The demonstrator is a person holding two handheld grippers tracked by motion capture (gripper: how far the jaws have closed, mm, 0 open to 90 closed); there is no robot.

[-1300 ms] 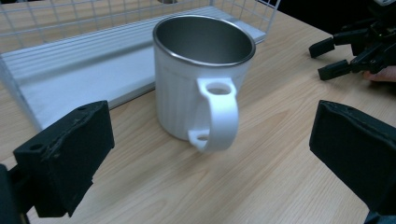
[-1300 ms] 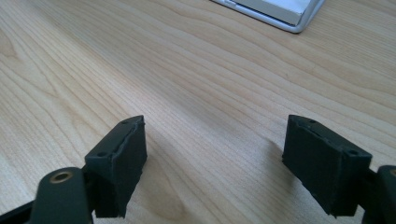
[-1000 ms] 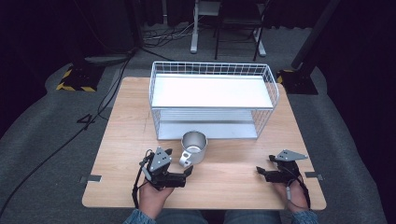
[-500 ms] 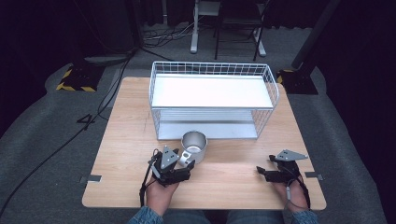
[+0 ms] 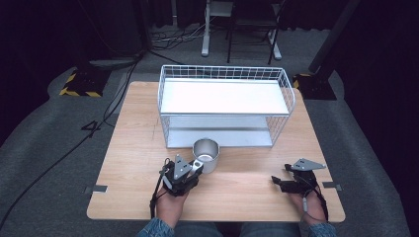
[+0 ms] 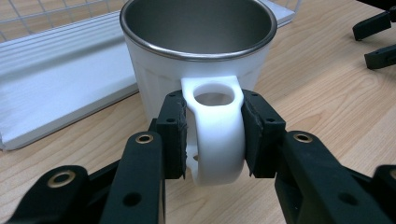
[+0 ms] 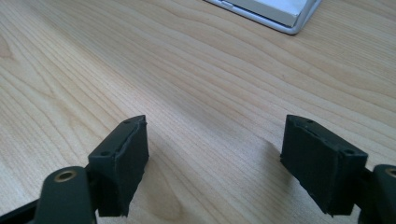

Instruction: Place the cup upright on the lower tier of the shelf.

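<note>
Just in front of the wire basket (image 5: 226, 74) on the table (image 5: 123, 148), your left gripper (image 6: 214, 135) pinches the mug (image 6: 196, 51) by its handle for a stable upright lift, while your right gripper (image 7: 215, 163) idles wide open, well clear.

The left gripper (image 5: 195, 167) sits low near the front middle of the table, held in the person's left hand (image 5: 170, 200). Its two black jaws are pressed in close on both sides of a white mug handle (image 6: 215, 135). The right gripper (image 5: 277, 181) lies far off to the right, held in the right hand (image 5: 309, 200). Its jaws stand wide apart with nothing between them. Both forearms come in from the bottom edge.
</note>
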